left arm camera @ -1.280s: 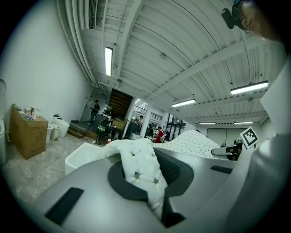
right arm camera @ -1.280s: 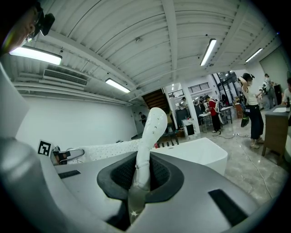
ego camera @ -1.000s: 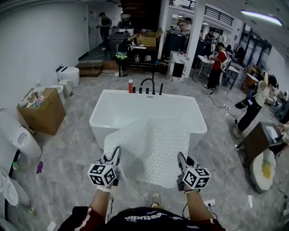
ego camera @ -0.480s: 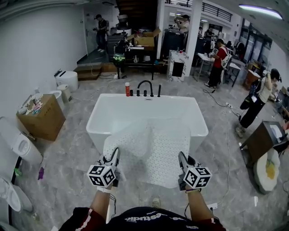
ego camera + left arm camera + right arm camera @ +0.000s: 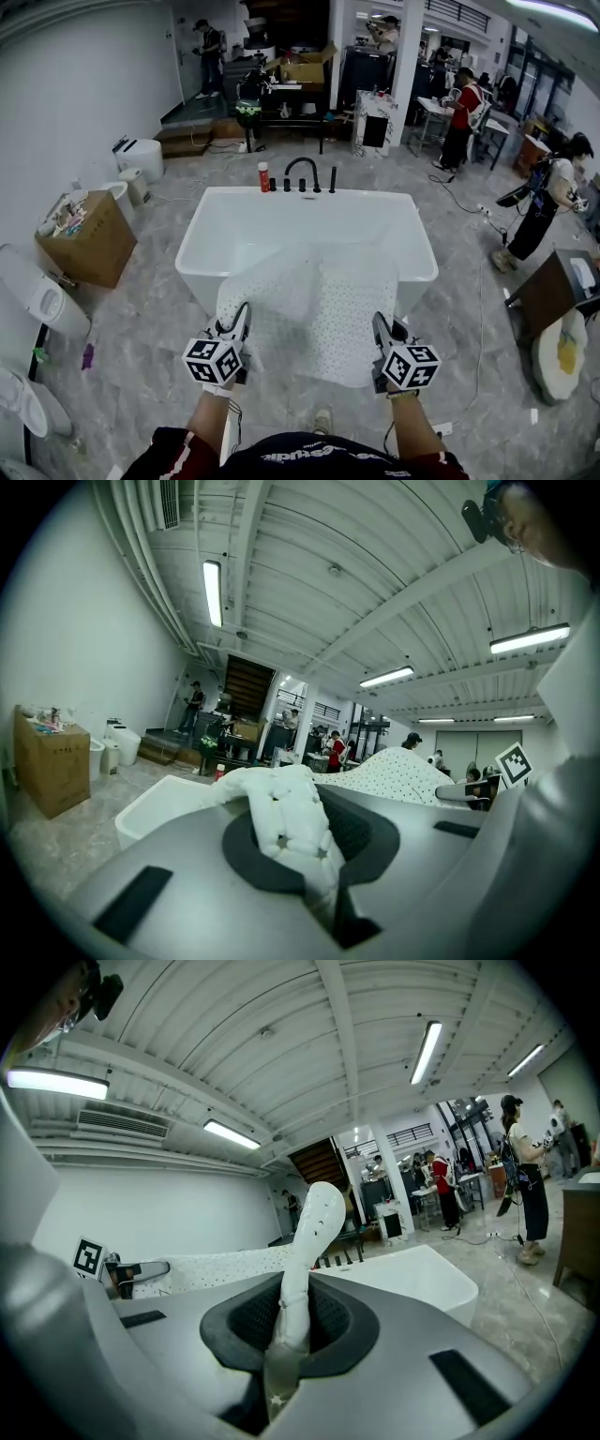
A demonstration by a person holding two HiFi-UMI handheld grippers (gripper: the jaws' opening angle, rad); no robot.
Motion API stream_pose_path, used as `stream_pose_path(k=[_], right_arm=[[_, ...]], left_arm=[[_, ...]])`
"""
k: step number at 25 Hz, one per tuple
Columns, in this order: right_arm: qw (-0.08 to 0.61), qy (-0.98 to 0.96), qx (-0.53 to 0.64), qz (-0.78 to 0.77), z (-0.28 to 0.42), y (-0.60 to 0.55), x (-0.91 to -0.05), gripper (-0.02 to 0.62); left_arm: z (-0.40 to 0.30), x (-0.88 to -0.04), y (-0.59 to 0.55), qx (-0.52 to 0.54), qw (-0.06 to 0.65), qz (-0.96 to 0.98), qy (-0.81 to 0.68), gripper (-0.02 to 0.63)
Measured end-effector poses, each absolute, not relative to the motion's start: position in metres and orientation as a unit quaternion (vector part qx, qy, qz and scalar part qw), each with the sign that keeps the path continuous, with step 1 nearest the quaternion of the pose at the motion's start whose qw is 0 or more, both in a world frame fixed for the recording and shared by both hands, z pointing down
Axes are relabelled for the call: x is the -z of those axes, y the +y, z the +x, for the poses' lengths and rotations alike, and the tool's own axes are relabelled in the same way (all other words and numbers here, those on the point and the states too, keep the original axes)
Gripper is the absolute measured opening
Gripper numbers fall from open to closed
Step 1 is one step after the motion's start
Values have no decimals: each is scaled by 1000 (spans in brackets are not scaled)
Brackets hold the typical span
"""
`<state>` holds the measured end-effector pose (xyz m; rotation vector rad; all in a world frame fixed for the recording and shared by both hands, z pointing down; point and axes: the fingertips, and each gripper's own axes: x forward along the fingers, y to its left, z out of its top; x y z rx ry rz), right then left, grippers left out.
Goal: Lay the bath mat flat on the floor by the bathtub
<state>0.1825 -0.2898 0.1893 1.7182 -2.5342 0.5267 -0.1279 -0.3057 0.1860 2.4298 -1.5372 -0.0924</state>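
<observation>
A white bath mat (image 5: 314, 314) dotted with small holes hangs from both grippers, its far edge draped over the near rim of the white bathtub (image 5: 305, 239). My left gripper (image 5: 236, 330) is shut on the mat's near left corner (image 5: 286, 817), which bunches up between the jaws. My right gripper (image 5: 381, 336) is shut on the near right corner (image 5: 305, 1260), which sticks up as a folded strip. In the head view the mat spans the gap between the grippers above the grey marble floor (image 5: 150, 356).
A black faucet (image 5: 305, 173) and a red bottle (image 5: 263, 176) stand at the tub's far rim. A cardboard box (image 5: 84, 234) and toilets (image 5: 42, 300) line the left wall. A dark cabinet (image 5: 553, 295) is at the right. Several people (image 5: 461, 117) stand far behind.
The head view has tilted a little, so the tub sits slightly lower in frame. Both grippers keep their hold on the mat, at about the same spot.
</observation>
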Motion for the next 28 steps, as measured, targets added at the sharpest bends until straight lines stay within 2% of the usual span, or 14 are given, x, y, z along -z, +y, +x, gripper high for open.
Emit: stream_pose_path(k=[11, 28], right_arm=[[28, -804, -194, 561, 216, -313, -236, 46], [59, -799, -234, 550, 224, -362, -319, 46]], left_arm=[[-108, -219, -331, 0, 127, 834, -537, 32], [-90, -285, -369, -58, 145, 816, -556, 32]])
